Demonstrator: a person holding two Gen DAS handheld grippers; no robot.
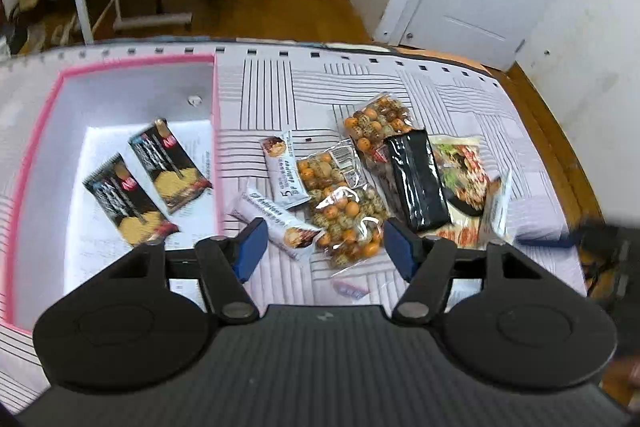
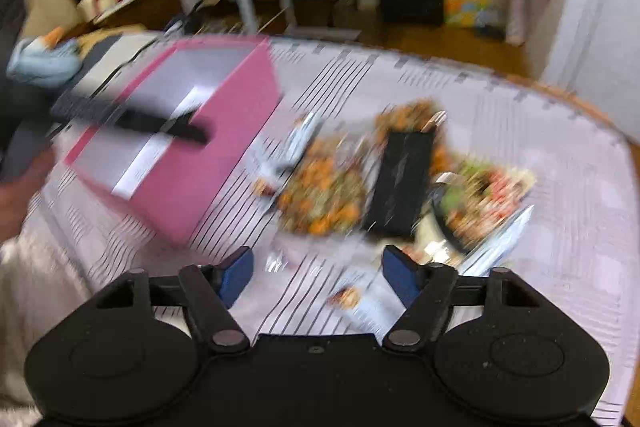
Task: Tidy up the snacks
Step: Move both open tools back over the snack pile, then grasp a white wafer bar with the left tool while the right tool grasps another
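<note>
1. The left gripper (image 1: pixel 324 247) hangs with its jaws apart and nothing between the blue pads (image 1: pixel 250 247); a white snack bar (image 1: pixel 280 227) lies just beyond them, its long axis running from far left to near right.
2. A second white bar (image 1: pixel 286 169) lies just beyond, pointing away and slightly left.
3. The right gripper (image 2: pixel 318 277) is likewise spread and empty, above the striped cloth (image 2: pixel 560 267).
4. Two dark packets (image 1: pixel 172 167) lie side by side in the pink box (image 1: pixel 218 147) at left, both slanted.
5. Right of the bars, peanut bags (image 1: pixel 344 211), a black packet (image 1: pixel 418 183) and a colourful pouch (image 1: pixel 466 171) overlap in a pile.
</note>
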